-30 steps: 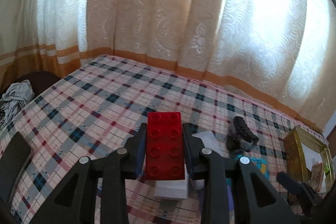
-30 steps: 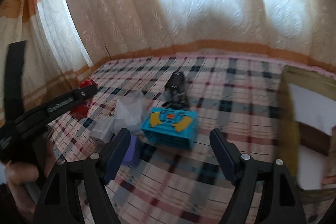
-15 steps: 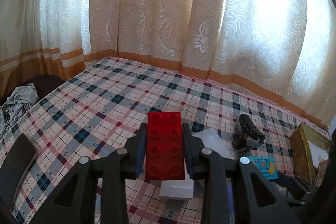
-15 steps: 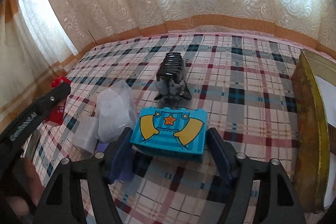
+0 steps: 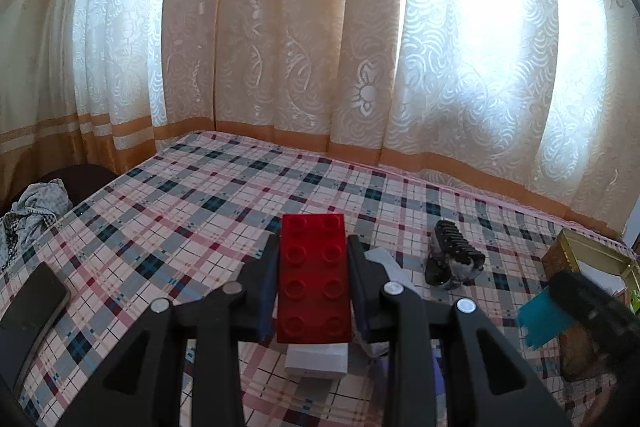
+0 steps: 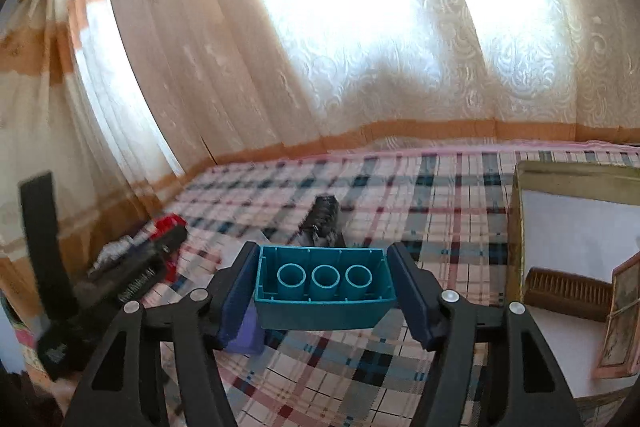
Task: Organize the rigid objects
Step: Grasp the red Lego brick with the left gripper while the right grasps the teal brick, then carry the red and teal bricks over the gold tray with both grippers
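My left gripper (image 5: 313, 247) is shut on a red studded brick (image 5: 314, 277), held flat above the plaid bedspread (image 5: 180, 211). In the right wrist view, my right gripper (image 6: 324, 255) has its jaws closing, with both pads pressed on the ends of a teal brick (image 6: 324, 287). That brick is lifted off the bed and tipped, so its hollow underside with three tubes faces the camera. The left wrist view shows the teal brick (image 5: 538, 321) and the right gripper (image 5: 588, 307) blurred at the right. The left gripper (image 6: 160, 247) with the red brick (image 6: 166, 227) shows at the left of the right wrist view.
A gold open box (image 6: 516, 227) stands at the right with a brown comb (image 6: 566, 293) inside. A black ribbed toy (image 5: 454, 255), a white block (image 5: 316, 359), a purple block (image 6: 250, 331) and crumpled plastic (image 5: 384, 263) lie mid-bed. A dark phone (image 5: 32, 303) lies left.
My right gripper closed onto the teal brick, lifted it off the bedspread and tipped it so its underside faces the camera. The left gripper keeps the red brick, almost still.
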Available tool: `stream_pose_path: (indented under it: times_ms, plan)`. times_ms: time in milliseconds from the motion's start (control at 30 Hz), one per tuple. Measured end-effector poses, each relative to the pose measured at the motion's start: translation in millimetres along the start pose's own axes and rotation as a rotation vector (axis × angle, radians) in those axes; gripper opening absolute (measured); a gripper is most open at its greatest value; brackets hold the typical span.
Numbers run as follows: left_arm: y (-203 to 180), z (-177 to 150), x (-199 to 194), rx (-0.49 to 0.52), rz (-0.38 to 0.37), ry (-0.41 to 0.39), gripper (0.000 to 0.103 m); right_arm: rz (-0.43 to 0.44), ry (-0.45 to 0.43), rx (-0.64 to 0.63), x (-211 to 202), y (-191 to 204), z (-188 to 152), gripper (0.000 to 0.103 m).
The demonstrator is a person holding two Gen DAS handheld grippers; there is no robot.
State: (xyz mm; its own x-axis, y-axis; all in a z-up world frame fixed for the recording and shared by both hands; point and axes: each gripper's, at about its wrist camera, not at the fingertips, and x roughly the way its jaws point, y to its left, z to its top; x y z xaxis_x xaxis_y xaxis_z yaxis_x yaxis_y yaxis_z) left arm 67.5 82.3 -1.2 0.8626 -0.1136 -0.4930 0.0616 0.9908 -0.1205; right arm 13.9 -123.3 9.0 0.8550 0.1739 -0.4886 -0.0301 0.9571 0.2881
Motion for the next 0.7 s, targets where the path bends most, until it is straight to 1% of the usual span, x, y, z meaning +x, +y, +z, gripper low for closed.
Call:
stream_pose_path:
  times_ms: [100,200,367,567,700]
  plan:
    - [-5,-2,-4,0.012,-0.004,-0.019,0.030,0.007,-0.068,-0.024,-18,2,4,0.067]
    - [-12,-5,-7,0.015,-0.015,-0.021,0.030,-0.021,-0.113,-0.042,-30,0,6,0.067]
    - [-29,-9,-13,0.045,-0.023,-0.027,0.030,-0.089,-0.136,-0.070,-39,-12,5,0.067]
    - [-48,-11,-22,0.051,-0.054,-0.032,0.030,-0.129,-0.171,-0.092,-61,-29,4,0.067]
    - [-62,-14,-29,0.048,-0.074,-0.024,0.030,-0.141,-0.172,-0.080,-68,-42,5,0.067]
